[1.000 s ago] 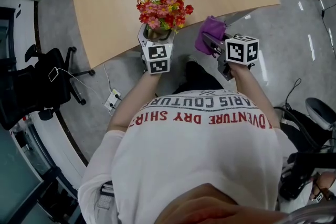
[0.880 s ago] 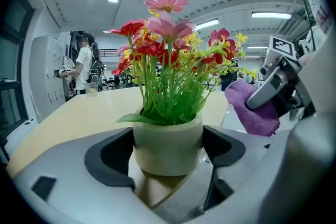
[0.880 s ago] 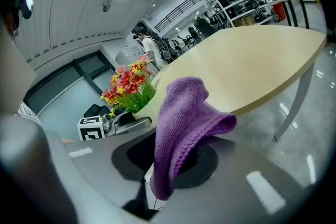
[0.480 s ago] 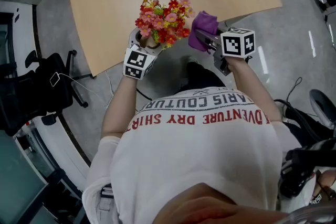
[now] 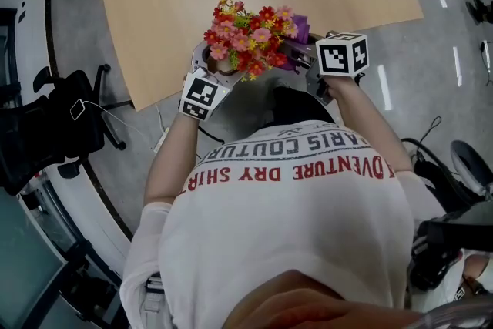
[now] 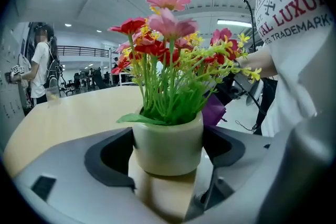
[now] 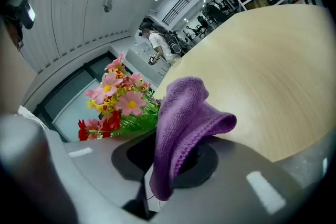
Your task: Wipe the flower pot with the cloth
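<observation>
2 grips: left gripper (image 6: pixel 168 157), jaws wide, clasps the flower pot (image 6: pixel 167 139); right gripper (image 7: pixel 170 165) pinches the cloth (image 7: pixel 184 113)

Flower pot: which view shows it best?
Left gripper view: the flower pot sits centred between the jaws, its pale wall and rim unobstructed. Head view: the flowers cover it from above. Right gripper view: only the flowers show behind the purple cloth, no pot.

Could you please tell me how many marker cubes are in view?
2: one cube sits on the left claw holding the flower pot, the other on the right claw holding the cloth.
</observation>
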Demonstrator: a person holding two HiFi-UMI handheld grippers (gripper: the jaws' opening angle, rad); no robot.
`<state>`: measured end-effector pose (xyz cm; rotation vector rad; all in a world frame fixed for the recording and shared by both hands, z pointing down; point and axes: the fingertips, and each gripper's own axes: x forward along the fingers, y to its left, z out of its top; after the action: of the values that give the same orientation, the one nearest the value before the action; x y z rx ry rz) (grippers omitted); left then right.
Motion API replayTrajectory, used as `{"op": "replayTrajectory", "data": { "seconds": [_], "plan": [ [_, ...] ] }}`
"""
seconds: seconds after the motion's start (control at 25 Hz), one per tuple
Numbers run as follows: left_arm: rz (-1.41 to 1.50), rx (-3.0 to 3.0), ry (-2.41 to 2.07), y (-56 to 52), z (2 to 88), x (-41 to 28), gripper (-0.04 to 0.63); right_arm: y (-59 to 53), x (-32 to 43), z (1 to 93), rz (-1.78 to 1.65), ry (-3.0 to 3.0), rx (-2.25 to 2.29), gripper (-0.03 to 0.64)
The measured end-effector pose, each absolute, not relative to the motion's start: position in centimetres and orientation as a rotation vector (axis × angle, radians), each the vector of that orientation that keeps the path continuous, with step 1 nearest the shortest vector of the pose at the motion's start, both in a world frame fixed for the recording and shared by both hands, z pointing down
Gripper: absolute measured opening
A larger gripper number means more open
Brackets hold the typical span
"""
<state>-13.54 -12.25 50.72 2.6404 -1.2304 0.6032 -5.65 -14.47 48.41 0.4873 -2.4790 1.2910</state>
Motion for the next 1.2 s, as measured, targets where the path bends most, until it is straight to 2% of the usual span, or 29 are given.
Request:
{"op": "replayTrajectory", "data": {
  "seconds": [0.28,0.72,1.2],
  "plan": [
    [0.589,2.65,-1.228,-12.2,50.6,-13.5,0.423,-15.0,-5.8,49.5,1.25,-2.443,0.486,0.044],
    [0.61,2.652,-1.206,-12.3,50.7,-13.4,0.423,-15.7,-5.4,53.7,0.975,-2.274,0.557,0.044],
    [0.669,2.647,-1.127,-12.4,50.2,-14.2,0.425,-15.0,-3.4,51.8,1.06,-2.344,0.635,0.044]
  ]
}}
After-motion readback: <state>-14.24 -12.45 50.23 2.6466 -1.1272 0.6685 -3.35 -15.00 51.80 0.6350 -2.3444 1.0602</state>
